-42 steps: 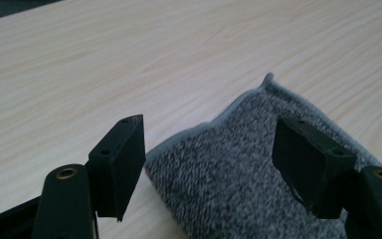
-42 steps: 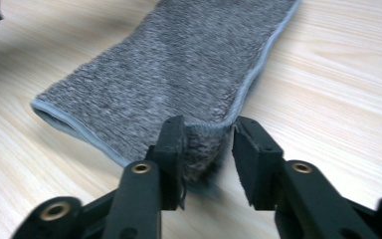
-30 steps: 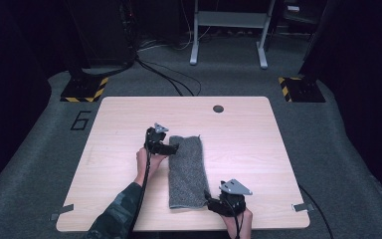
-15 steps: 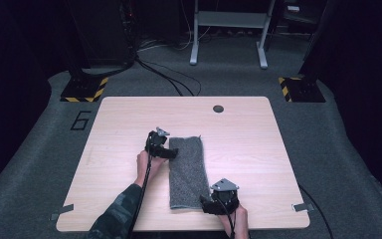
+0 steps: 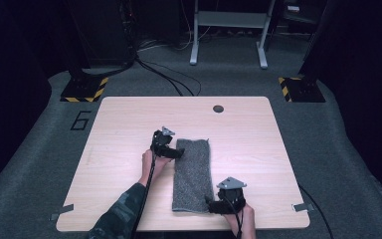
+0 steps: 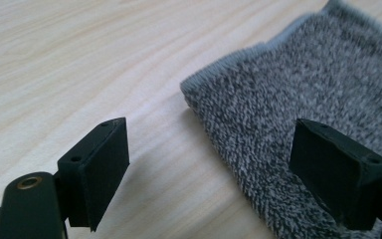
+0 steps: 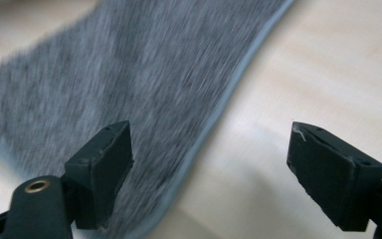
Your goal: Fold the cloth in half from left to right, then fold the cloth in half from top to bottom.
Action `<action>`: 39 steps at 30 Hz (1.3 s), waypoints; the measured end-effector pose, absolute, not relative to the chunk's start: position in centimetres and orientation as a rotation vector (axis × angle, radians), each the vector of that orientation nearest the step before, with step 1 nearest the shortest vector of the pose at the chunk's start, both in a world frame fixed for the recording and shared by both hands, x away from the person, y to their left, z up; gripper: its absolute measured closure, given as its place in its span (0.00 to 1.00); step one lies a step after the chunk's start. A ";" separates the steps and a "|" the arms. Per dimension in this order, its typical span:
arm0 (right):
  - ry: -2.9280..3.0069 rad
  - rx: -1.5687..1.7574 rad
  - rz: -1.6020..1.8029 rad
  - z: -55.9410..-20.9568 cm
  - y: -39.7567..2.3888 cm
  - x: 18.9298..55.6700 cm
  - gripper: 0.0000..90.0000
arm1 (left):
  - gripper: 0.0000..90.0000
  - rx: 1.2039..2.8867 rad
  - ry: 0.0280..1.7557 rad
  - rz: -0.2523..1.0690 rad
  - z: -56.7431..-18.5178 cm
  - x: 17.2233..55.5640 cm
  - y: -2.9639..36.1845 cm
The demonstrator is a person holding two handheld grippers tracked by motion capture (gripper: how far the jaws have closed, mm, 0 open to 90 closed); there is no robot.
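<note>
Towel: a grey knitted towel [image 5: 193, 174] lies folded into a long strip on the wooden table [image 5: 124, 129], running from near the middle toward the person's edge; flat, with its near end close to the table's front edge.
Left gripper: the left gripper [image 5: 177, 153] sits at the far left corner of the towel, its jaws pointing to the right across the towel's long edge. In the left gripper view [image 6: 209, 164] the jaws stand wide apart, one over bare wood, the other over the grey knit, with the towel's hemmed corner between them; the pads press on nothing.
Left arm: the forearm, in a dark patterned sleeve [image 5: 119, 216], comes up from the bottom edge at a slant to the right; the left hand [image 5: 151, 162] wraps the gripper's body from behind, wrist low near the tabletop.
Right gripper: the right gripper [image 5: 212, 205] is at the near right corner of the towel, jaws pointing left toward it. In the right gripper view [image 7: 210, 172] the jaws have just been opening and stand wide; the towel's hemmed edge runs between them, one jaw over the cloth, one over wood, neither clamped on it. That view is blurred.
Right hand: the right hand [image 5: 243, 219] enters at the bottom edge, holding the gripper from behind just at the table's front edge.
Spacing: the two grippers are well apart, at diagonally opposite corners of the towel.
</note>
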State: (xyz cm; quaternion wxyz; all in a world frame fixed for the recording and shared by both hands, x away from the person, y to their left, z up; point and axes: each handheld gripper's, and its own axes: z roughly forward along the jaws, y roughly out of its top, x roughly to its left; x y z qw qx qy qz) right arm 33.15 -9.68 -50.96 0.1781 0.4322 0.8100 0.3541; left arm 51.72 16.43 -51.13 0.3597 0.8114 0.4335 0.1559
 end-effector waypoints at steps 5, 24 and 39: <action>2.260 1.220 1.044 -48.7 -9.9 37.3 0.19 | 0.17 2.089 1.133 0.391 -50.9 52.2 16.9; 2.238 1.385 1.006 -49.6 -7.7 51.8 0.36 | 0.26 2.093 1.150 0.366 -50.7 53.9 16.0; 2.295 1.375 0.918 -51.1 -6.2 53.8 0.60 | 0.58 2.156 1.087 0.369 -51.3 53.7 15.1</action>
